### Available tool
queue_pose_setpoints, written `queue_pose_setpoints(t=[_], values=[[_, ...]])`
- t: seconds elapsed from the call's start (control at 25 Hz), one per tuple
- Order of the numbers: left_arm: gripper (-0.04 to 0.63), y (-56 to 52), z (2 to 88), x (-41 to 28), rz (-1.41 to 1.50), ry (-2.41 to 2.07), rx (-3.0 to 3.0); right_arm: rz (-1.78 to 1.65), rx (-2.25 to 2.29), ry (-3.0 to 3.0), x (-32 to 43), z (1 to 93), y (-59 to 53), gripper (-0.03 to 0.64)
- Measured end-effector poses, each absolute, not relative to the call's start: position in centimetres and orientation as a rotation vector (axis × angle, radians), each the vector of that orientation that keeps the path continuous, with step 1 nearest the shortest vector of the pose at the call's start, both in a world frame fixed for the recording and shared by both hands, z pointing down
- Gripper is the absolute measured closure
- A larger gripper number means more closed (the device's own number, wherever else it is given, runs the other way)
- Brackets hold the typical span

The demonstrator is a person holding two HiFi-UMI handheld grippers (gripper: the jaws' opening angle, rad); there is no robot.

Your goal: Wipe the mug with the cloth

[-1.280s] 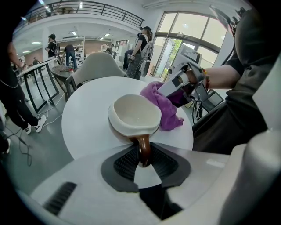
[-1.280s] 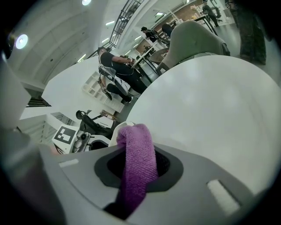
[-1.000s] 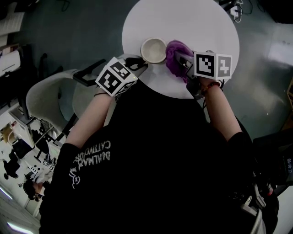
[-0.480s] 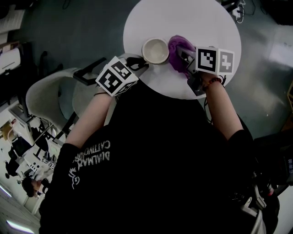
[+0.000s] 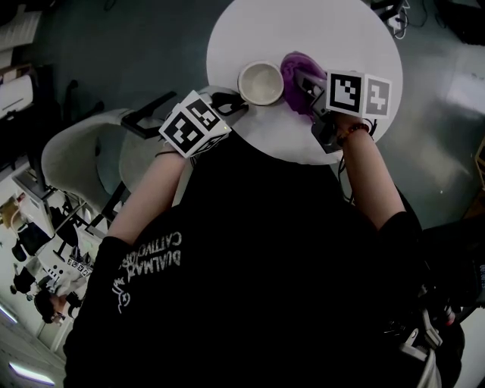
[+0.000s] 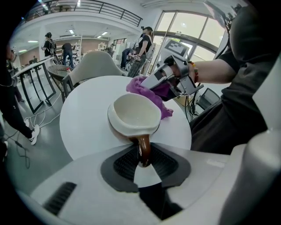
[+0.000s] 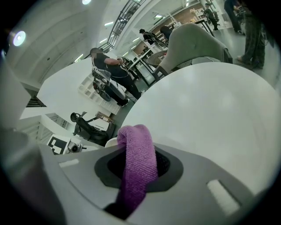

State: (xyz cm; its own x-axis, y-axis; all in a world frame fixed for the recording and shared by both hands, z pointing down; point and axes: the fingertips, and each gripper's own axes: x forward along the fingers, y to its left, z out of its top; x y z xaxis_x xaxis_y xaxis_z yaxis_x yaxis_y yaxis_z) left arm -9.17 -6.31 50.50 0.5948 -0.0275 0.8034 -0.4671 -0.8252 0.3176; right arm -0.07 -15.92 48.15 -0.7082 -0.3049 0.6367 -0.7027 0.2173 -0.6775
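Observation:
In the head view a white mug (image 5: 260,82) stands on the round white table (image 5: 318,30) near its front edge. My left gripper (image 5: 231,102) is shut on the mug's brown handle (image 6: 144,149), which sits pinched between the pads; the mug (image 6: 134,116) stands upright. My right gripper (image 5: 303,82) is shut on a purple cloth (image 5: 298,70), bunched against the mug's right side. In the right gripper view the cloth (image 7: 137,162) runs up between the jaws, and only a sliver of mug rim (image 7: 112,141) shows behind it.
A pale chair (image 5: 76,151) with dark arms stands left of the table. Cables lie on the floor (image 5: 390,15) at the far side. People and more tables and chairs (image 6: 94,63) are in the background.
My right gripper has carried the purple cloth a little farther up the table, along the mug's right side. The left gripper and the mug have kept still.

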Motion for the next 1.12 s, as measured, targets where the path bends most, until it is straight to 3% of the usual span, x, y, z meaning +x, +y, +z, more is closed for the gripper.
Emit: queue_pose_setpoints(t=[1.12], values=[[0.520,-6.5,50.7,-9.4,1.172,-0.362,2.321,1.382,0.890,-2.181,-2.3,48.7,-18.7,0.563]])
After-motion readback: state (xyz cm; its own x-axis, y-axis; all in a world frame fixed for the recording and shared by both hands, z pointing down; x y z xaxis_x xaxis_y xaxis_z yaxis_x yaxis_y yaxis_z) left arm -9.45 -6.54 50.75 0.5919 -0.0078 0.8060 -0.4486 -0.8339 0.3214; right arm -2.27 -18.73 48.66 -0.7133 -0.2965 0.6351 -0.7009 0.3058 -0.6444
